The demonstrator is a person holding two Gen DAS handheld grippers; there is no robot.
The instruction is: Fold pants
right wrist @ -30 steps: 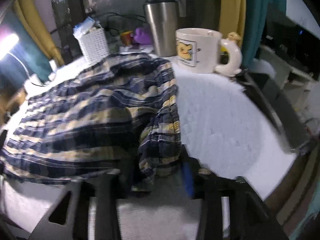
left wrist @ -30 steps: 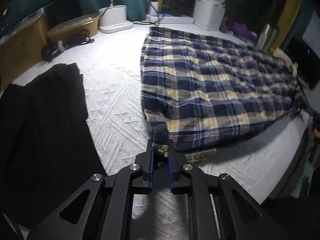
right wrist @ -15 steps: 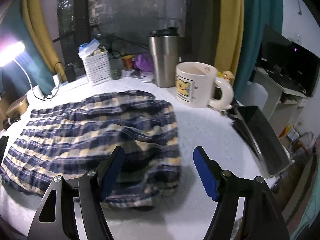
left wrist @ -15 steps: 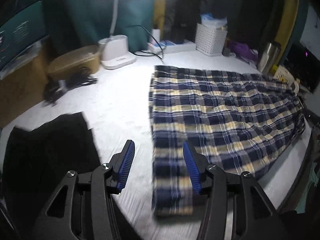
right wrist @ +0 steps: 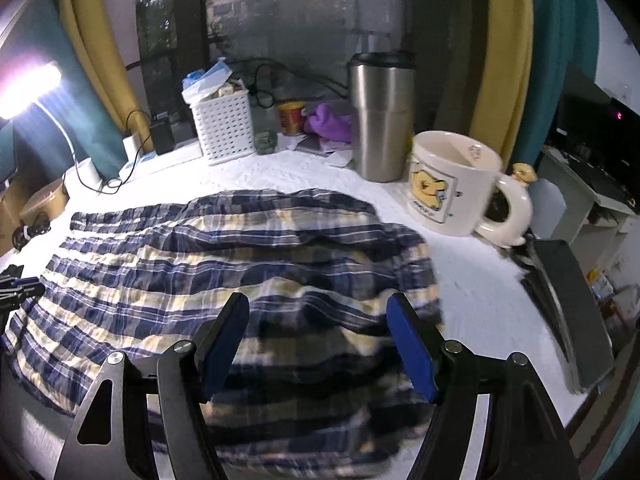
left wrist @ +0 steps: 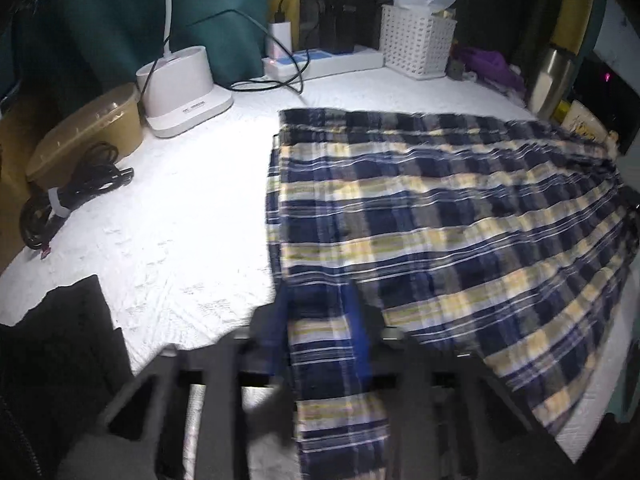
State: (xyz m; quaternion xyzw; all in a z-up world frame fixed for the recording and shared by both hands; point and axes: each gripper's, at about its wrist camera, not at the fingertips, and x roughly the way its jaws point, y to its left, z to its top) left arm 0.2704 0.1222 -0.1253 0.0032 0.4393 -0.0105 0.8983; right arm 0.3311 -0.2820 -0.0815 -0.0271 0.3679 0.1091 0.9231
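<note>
The navy, yellow and white plaid pants (left wrist: 440,216) lie folded flat on the white table cover (left wrist: 180,216). My left gripper (left wrist: 318,320) is blurred, its blue pads a hand's width apart over the pants' near left corner, with cloth between them. In the right wrist view the pants (right wrist: 224,252) lie bunched at their near right end. My right gripper (right wrist: 318,344) is wide open just above that end and holds nothing.
A black garment (left wrist: 52,360) lies at the near left. A lamp base (left wrist: 180,88), brown tub (left wrist: 88,132), cable bundle (left wrist: 72,196) and white basket (left wrist: 416,40) line the back. A steel tumbler (right wrist: 382,116) and cartoon mug (right wrist: 452,184) stand right of the pants.
Both grippers let go of the pants' near corners and lifted. Since half a second ago both have come back lower over the cloth, the left one narrowing.
</note>
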